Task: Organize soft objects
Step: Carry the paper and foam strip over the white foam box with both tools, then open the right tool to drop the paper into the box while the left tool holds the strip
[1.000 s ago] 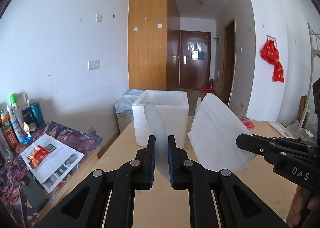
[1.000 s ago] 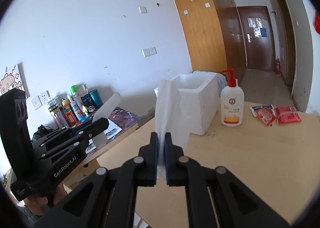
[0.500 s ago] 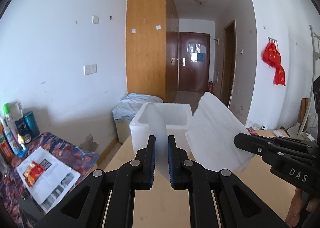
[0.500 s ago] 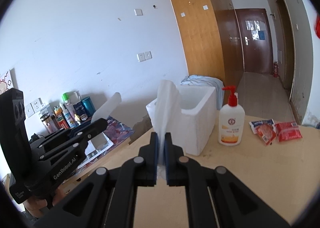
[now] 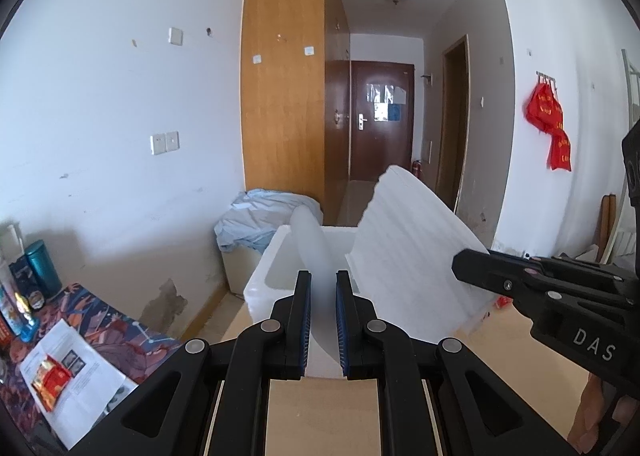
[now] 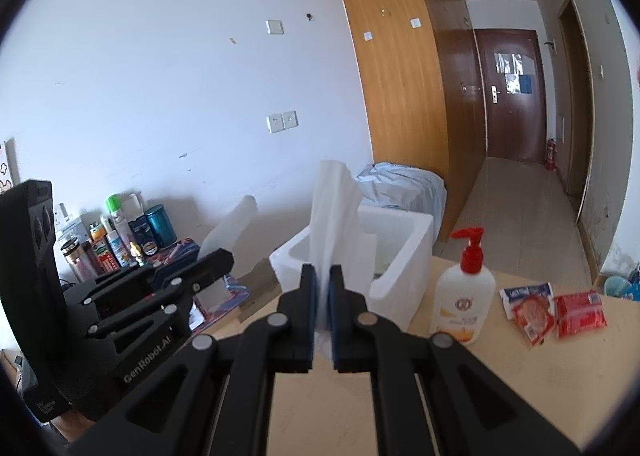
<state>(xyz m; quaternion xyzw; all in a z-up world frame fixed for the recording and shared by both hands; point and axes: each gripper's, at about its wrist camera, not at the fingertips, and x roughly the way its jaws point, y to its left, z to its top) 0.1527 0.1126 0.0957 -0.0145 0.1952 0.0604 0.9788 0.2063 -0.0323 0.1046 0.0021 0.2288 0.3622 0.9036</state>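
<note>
While my left gripper (image 5: pixel 322 296) pinches one end of the foam sheet (image 5: pixel 408 256), my right gripper (image 6: pixel 323 296) clamps its other end, just before the foam box (image 6: pixel 400 252).

A white plastered wall (image 5: pixel 100 104) with pale switch plates runs left of the jaws. Ahead stands a tall honey-coloured wooden wardrobe (image 5: pixel 284 96), then a tiled corridor (image 6: pixel 516 200) ending at a dark brown door (image 5: pixel 380 116). A light wooden table (image 6: pixel 520 376) lies below the jaws.
</note>
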